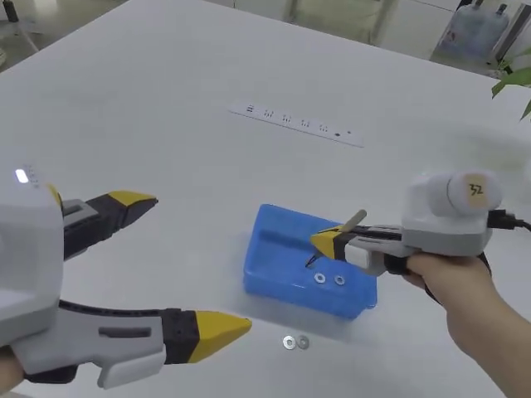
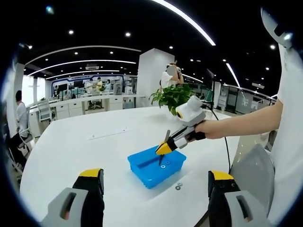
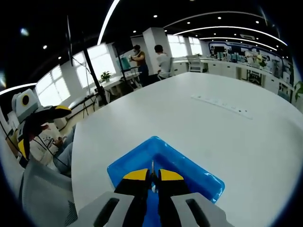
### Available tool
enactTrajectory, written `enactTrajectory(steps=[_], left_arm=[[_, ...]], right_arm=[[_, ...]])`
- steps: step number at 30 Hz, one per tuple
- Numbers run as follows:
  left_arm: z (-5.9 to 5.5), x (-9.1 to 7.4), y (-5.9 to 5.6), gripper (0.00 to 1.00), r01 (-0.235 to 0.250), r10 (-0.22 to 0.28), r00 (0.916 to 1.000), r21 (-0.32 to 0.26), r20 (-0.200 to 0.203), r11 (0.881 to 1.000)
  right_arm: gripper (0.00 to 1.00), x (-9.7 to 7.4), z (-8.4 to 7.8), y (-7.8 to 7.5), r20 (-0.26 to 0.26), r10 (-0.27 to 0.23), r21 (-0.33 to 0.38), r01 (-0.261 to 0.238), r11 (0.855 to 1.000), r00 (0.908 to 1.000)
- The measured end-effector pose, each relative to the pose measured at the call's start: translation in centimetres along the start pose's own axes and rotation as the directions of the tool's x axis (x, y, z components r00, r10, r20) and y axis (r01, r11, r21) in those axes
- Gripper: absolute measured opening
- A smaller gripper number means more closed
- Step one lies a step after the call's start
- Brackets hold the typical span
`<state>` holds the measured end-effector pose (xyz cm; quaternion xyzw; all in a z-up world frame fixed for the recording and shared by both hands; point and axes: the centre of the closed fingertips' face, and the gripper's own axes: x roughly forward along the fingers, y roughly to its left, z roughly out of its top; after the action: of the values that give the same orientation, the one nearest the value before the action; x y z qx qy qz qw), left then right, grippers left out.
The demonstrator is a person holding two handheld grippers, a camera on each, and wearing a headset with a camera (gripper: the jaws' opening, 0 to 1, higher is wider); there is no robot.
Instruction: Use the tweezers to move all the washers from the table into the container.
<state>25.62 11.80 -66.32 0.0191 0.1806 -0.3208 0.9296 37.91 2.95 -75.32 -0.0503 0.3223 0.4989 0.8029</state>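
Observation:
A blue container [image 1: 278, 249] sits on the white table, with two washers [image 1: 329, 280] inside it. Two more washers [image 1: 295, 342] lie on the table just in front of it, also seen as washers [image 2: 178, 187] in the left gripper view. My right gripper [image 1: 328, 240] is shut on the tweezers [image 1: 355, 219], whose dark tips [image 1: 311, 261] hang over the container's inside. In the right gripper view the tweezers [image 3: 152, 169] point down into the container [image 3: 189, 172]. I cannot tell whether the tips hold a washer. My left gripper [image 1: 178, 264] stands open, left of the container, holding nothing.
A white power strip [image 1: 294, 123] lies on the table behind the container. A green plant [image 1: 514, 79] stands at the far right edge. Chairs [image 2: 45, 113] and several people are beyond the table.

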Motion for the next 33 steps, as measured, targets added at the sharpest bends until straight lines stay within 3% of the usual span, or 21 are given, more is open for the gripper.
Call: enactTrajectory(steps=[13, 33], left_arm=[[-0.2, -0.1, 0.1, 0.93, -0.003, 0.003, 1.0000, -0.001, -0.005, 1.000], [-0.1, -0.2, 0.3, 0.93, -0.008, 0.008, 1.0000, -0.001, -0.005, 1.000]], right_arm=[[0.03, 0.8, -1.2, -0.6, -0.034, -0.003, 0.013, 0.003, 1.000, 0.9994], [0.03, 1.3, -1.6, -0.7, -0.045, 0.001, 0.013, -0.001, 1.000, 0.9990]])
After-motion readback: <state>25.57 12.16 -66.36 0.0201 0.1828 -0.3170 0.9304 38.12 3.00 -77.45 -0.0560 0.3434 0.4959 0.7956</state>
